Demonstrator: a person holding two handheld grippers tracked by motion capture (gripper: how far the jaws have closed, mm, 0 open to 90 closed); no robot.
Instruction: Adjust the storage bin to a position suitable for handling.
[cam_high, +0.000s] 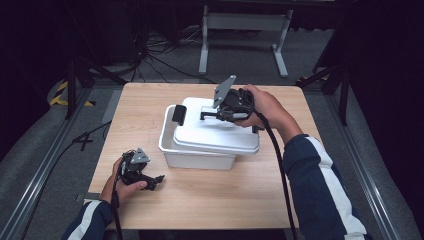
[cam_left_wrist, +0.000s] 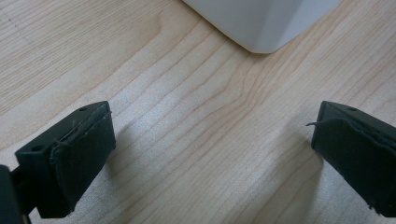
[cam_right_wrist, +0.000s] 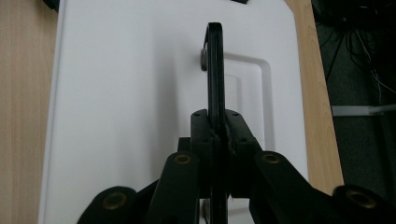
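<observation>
A white plastic box (cam_high: 195, 159) stands mid-table with its white lid (cam_high: 215, 132) lying askew on it, shifted right so the box's left rim shows. A black latch (cam_high: 178, 115) sits at that left end. The lid's thin black handle (cam_right_wrist: 215, 60) stands upright, and my right gripper (cam_right_wrist: 215, 128) is shut on it; from above, the right gripper (cam_high: 210, 115) is over the lid's far side. My left gripper (cam_high: 157, 180) rests open near the table's front left, and its jaws (cam_left_wrist: 212, 154) stand wide apart over bare wood. A corner of the box (cam_left_wrist: 261, 23) lies just ahead of them.
The wooden table (cam_high: 210, 200) has free room in front of and to both sides of the box. Beyond its far edge are a white metal stand (cam_high: 245, 30) and loose cables (cam_high: 160, 55) on grey floor. Dark rails run along both sides.
</observation>
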